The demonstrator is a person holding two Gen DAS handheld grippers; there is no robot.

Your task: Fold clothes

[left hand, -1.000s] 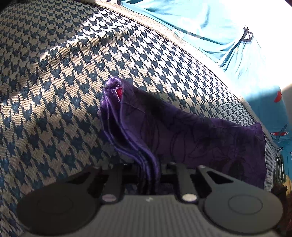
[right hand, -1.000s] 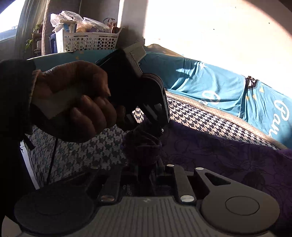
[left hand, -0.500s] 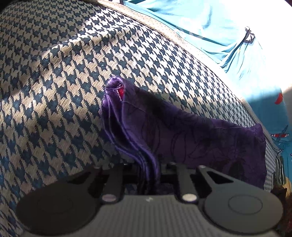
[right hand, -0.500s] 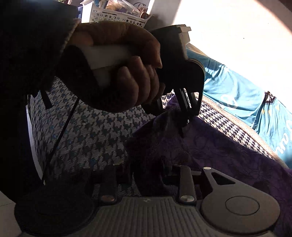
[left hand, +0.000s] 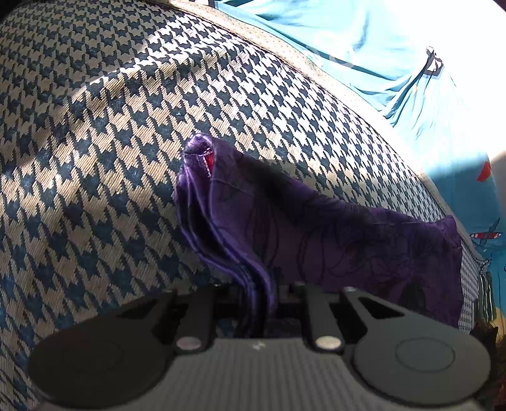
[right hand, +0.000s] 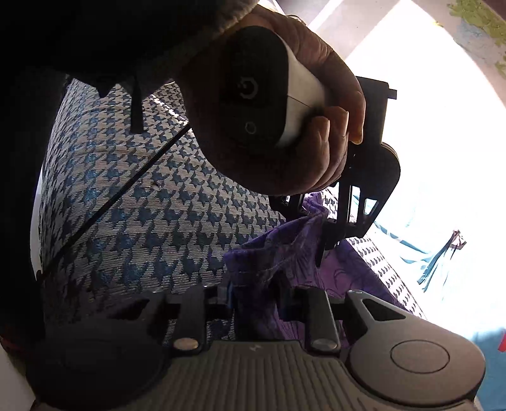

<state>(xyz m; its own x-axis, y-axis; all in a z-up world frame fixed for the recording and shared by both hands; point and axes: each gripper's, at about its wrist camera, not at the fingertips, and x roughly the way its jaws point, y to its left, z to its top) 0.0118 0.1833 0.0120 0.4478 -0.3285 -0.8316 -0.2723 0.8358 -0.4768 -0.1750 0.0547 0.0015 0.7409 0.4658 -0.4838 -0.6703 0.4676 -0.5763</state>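
Note:
A dark purple patterned garment (left hand: 332, 240) lies on a houndstooth-covered surface (left hand: 110, 132). My left gripper (left hand: 257, 303) is shut on a bunched, layered edge of the garment, which rises from between its fingers. My right gripper (right hand: 254, 303) is shut on another edge of the same purple garment (right hand: 278, 249). In the right wrist view the person's hand holds the left gripper (right hand: 329, 246) just above and beyond, its fingers pinching the cloth. The garment hangs between the two grippers.
A teal printed sheet (left hand: 363, 41) lies beyond the houndstooth cover, in bright sunlight. The same teal sheet shows at the right (right hand: 442, 262). A thin black cable (right hand: 120, 196) crosses the houndstooth cover. The person's dark sleeve (right hand: 79, 28) fills the upper left.
The right gripper has swung down and closer beneath the left hand, which now fills the upper view. The left wrist view is almost unchanged; the garment stays gripped.

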